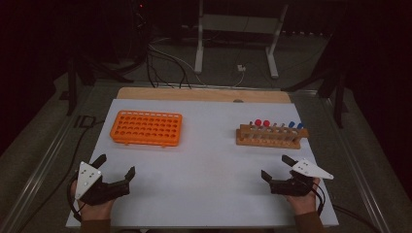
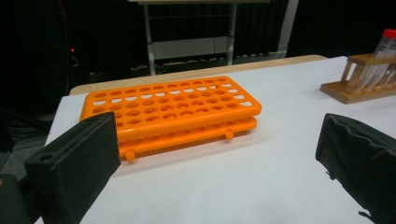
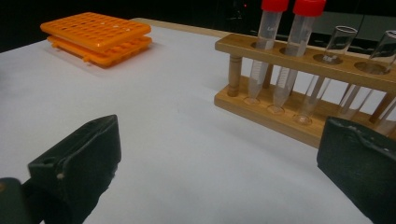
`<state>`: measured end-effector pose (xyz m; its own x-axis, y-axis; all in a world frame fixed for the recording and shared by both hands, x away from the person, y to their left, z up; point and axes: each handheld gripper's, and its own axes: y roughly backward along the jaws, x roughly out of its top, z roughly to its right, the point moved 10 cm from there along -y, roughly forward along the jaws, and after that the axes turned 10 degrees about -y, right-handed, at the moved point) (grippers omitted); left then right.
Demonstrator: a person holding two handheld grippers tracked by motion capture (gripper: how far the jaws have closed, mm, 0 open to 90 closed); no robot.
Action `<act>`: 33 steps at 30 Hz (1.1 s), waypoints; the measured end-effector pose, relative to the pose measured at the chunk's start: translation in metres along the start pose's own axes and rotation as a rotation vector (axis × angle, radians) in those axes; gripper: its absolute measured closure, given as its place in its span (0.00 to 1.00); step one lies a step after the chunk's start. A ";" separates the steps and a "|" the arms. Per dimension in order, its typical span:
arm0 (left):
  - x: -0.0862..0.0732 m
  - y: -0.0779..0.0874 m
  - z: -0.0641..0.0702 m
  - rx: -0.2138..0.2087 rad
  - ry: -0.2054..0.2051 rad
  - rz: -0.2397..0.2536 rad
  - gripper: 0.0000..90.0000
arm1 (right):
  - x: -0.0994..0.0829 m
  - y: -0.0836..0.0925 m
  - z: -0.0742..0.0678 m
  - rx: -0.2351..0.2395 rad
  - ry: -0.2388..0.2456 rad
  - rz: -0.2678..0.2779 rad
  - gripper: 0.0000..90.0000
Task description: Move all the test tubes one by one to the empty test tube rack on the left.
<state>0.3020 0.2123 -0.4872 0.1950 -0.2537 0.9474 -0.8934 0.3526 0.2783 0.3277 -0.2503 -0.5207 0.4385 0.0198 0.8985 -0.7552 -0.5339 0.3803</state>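
My left gripper (image 1: 115, 166) and right gripper (image 1: 274, 166) rest near me with fingers wide, holding nothing; orange rack (image 1: 146, 127) far left on the counter (image 1: 209, 160); wooden tube rack (image 1: 267, 136) far right.

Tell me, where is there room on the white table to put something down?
The widest bare patch is between the orange rack and the wooden rack, running down to the gap between the left claw and right claw. It is crowded only at the wooden rack, where the tubes stand close together.
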 end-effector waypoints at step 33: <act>-0.007 -0.005 0.002 0.002 0.030 -0.020 0.00 | 0.079 0.006 0.082 -0.166 -0.037 0.021 0.13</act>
<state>0.3043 0.2103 -0.4953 0.2244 -0.2338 0.9460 -0.8901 0.3459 0.2966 0.3978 -0.3214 -0.4651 0.4367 -0.0227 0.8993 -0.8334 -0.3868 0.3949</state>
